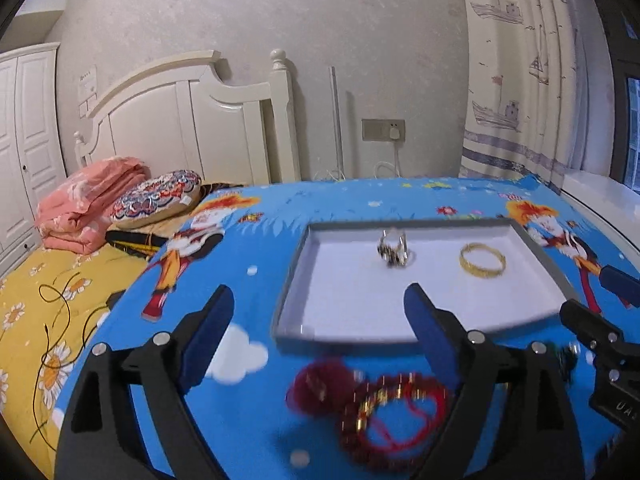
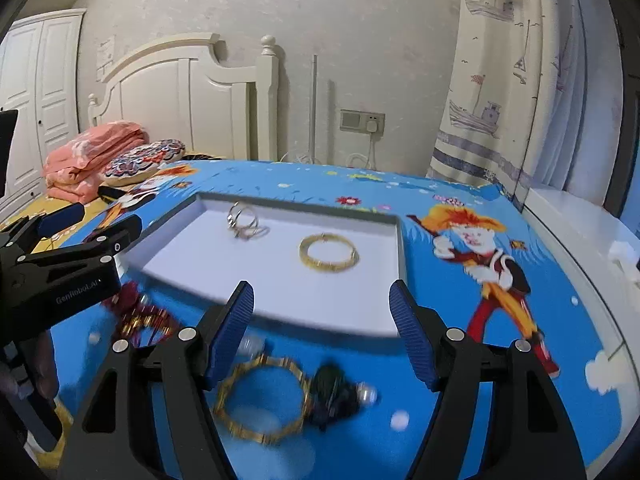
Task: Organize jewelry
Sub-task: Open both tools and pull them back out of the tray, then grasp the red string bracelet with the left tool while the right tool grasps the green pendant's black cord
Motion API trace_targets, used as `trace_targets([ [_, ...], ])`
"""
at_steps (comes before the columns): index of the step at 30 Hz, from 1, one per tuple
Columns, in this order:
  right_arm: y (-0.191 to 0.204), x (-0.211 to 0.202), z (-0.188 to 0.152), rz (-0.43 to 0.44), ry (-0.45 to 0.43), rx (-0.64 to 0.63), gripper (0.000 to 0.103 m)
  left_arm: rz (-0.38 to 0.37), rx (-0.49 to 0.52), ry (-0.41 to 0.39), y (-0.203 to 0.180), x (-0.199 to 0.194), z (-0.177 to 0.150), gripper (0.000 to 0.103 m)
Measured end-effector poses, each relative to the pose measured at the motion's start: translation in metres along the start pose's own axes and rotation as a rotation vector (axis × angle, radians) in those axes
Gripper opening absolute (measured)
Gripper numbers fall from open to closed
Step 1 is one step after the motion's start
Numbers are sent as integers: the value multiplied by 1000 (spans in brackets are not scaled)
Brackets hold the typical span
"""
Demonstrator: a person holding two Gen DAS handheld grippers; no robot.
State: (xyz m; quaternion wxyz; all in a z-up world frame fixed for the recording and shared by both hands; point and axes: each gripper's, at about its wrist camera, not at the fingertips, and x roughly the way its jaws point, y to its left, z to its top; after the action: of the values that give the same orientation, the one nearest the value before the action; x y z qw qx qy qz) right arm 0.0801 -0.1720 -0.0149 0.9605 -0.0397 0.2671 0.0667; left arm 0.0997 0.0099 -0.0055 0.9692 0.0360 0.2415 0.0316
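A grey-rimmed white tray (image 1: 416, 226) (image 2: 304, 209) lies on the blue cartoon cloth. In it are a silver bracelet (image 1: 394, 250) (image 2: 244, 222) and a gold bangle (image 1: 482, 261) (image 2: 329, 256). My left gripper (image 1: 320, 322) is open and empty above a red beaded string bracelet (image 1: 372, 412) (image 2: 138, 316) lying in front of the tray. My right gripper (image 2: 322, 312) is open and empty above a gold link bracelet (image 2: 260, 398) and a dark beaded piece (image 2: 336, 394). Each gripper shows in the other's view (image 1: 600, 320) (image 2: 60, 248).
The cloth-covered table (image 1: 280, 420) (image 2: 480, 320) stands beside a bed with a yellow sheet (image 1: 36, 308), a pink folded quilt (image 1: 88, 200) and a patterned pillow (image 1: 156, 196). A curtain (image 1: 520, 80) and a white ledge (image 2: 580, 220) are at the right.
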Motion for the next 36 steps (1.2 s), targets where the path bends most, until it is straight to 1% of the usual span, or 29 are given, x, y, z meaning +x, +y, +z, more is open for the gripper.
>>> trace_targets([
  [4, 1, -14, -20, -2, -5, 1, 66, -47, 5, 21, 1, -13, -24, 84],
  [10, -3, -22, -48, -17, 27, 14, 66, -93, -17, 39, -4, -18, -50, 84],
  [13, -6, -22, -56, -26, 37, 23, 66, -105, 4, 39, -11, -20, -62, 84],
  [15, -10, -22, -62, -34, 46, 36, 66, -114, 23, 43, -15, -21, -64, 84],
  [20, -17, -19, -68, -34, 53, 70, 66, -138, 53, 26, -26, -21, -62, 75],
  [23, -16, -20, -67, -32, 44, 67, 66, -151, 53, 49, -30, -14, -63, 70],
  [25, -15, -20, -68, -32, 40, 63, 66, -164, 51, 75, -33, -7, -65, 64],
  [27, -15, -19, -69, -32, 41, 60, 66, -169, 48, 89, -37, -2, -67, 63],
  [29, -16, -18, -70, -35, 42, 60, 66, -160, 56, 78, -39, 0, -69, 62],
  [32, -17, -16, -70, -40, 44, 61, 65, -172, 47, 76, -40, 2, -69, 55],
  [33, -18, -15, -70, -41, 44, 66, 65, -174, 49, 72, -40, 1, -69, 47],
  [34, -20, -14, -71, -40, 45, 72, 62, -201, 56, 72, -41, 2, -70, 32],
  [36, -23, -12, -72, -45, 53, 86, 58, -248, 59, 73, -42, 1, -69, 21],
])
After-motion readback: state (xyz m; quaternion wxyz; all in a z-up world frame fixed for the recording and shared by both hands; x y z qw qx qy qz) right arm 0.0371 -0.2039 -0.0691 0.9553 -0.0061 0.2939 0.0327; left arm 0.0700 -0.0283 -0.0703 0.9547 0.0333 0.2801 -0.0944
